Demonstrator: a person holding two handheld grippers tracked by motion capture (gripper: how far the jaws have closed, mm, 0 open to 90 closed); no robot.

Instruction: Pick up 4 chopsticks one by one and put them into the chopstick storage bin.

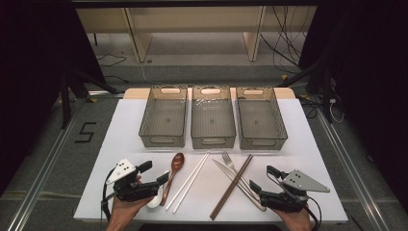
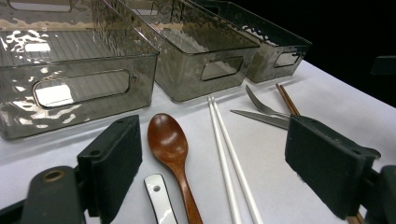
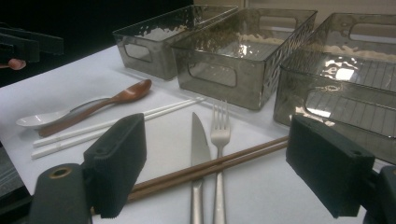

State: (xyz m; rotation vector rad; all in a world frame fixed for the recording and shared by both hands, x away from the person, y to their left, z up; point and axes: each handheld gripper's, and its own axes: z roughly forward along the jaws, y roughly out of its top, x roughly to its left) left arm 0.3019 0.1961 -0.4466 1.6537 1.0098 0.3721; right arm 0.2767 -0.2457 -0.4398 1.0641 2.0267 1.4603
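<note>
My left gripper (image 1: 156,172) hangs with jaws apart over the near-left table (image 1: 120,125), a brown spoon (image 1: 176,163) at its 3 o'clock and a white spoon (image 1: 156,198) beside it. My right gripper (image 1: 262,177) is spread too, by the knife (image 1: 226,172), fork (image 1: 230,163) and brown chopsticks (image 1: 238,178). White chopsticks (image 1: 190,180) lie between. Three bins (image 1: 212,120) sit at 12 o'clock.

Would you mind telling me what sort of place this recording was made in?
Probably a lab or studio set up for recording: a white table stands on floor rails between dark curtains, with loose cables behind.
</note>
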